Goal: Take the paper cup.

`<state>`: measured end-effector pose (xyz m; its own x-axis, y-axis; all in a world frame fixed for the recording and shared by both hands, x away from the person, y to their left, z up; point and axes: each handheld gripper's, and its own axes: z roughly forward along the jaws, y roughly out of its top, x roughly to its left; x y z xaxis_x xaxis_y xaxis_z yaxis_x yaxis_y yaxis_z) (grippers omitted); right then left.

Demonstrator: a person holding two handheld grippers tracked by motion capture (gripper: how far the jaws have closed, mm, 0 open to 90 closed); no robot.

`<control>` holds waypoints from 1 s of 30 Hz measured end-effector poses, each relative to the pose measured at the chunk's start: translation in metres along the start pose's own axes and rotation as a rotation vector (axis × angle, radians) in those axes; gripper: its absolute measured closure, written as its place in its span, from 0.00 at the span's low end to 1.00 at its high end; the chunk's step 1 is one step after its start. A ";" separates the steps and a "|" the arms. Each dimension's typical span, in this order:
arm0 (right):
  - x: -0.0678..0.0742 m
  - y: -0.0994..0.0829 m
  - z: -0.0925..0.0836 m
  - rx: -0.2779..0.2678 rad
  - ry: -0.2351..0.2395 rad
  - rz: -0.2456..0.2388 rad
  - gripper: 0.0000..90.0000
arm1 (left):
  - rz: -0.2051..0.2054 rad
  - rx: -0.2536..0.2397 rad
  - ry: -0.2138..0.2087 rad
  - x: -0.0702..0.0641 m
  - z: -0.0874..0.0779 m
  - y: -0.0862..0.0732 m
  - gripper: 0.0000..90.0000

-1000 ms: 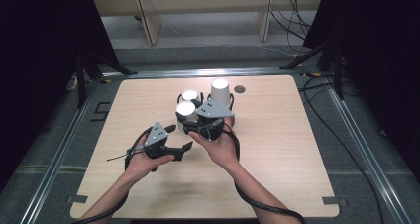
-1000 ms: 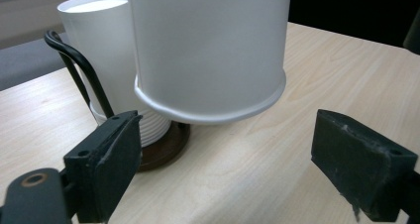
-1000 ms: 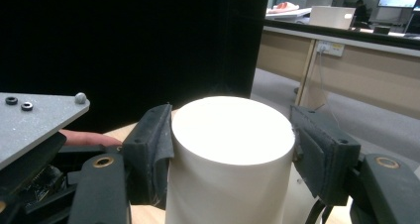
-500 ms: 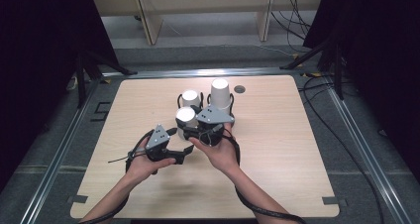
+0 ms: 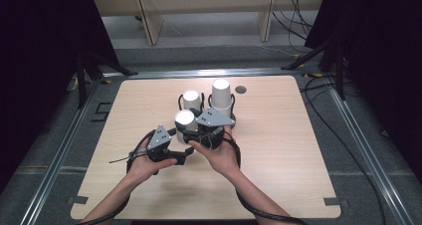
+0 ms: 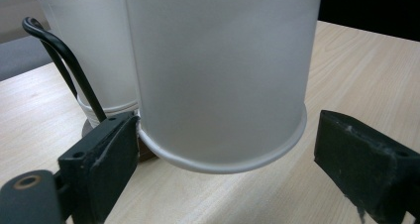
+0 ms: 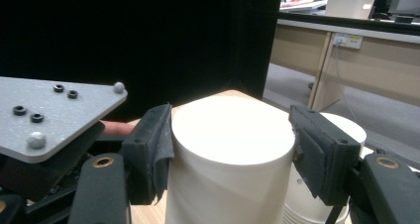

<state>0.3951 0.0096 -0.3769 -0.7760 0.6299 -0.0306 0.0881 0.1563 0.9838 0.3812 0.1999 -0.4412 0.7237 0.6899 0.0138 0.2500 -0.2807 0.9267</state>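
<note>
Light wooden table [image 5: 298, 155] on grey floor, dark curtains either side. Three upturned white cups stand mid-table. Both hands meet at the nearest cup [image 5: 184, 119]: left gripper [image 6: 218, 159] spread around its rim, right gripper [image 7: 230, 149] spread beside its top.
</note>
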 end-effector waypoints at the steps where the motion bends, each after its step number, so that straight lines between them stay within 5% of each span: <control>1: 0.000 0.000 0.000 0.000 0.001 0.001 0.40 | -0.001 -0.003 -0.003 0.000 0.000 0.000 0.11; 9: 0.000 0.000 0.000 -0.002 0.016 0.010 0.40 | -0.009 -0.009 -0.006 0.000 0.002 0.001 0.11; 11: 0.003 -0.001 0.000 0.008 0.029 0.052 0.40 | -0.010 -0.013 -0.007 0.000 0.003 0.001 0.11; 24: 0.005 -0.003 0.000 0.003 0.042 0.028 0.40 | -0.003 -0.023 -0.003 0.002 0.004 0.001 0.16; 30: 0.006 -0.002 -0.001 0.004 0.048 0.055 0.40 | 0.006 -0.026 0.001 0.001 0.003 0.001 0.18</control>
<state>0.3899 0.0127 -0.3788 -0.7991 0.6004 0.0317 0.1336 0.1260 0.9830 0.3844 0.1985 -0.4411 0.7244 0.6891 0.0194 0.2290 -0.2671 0.9361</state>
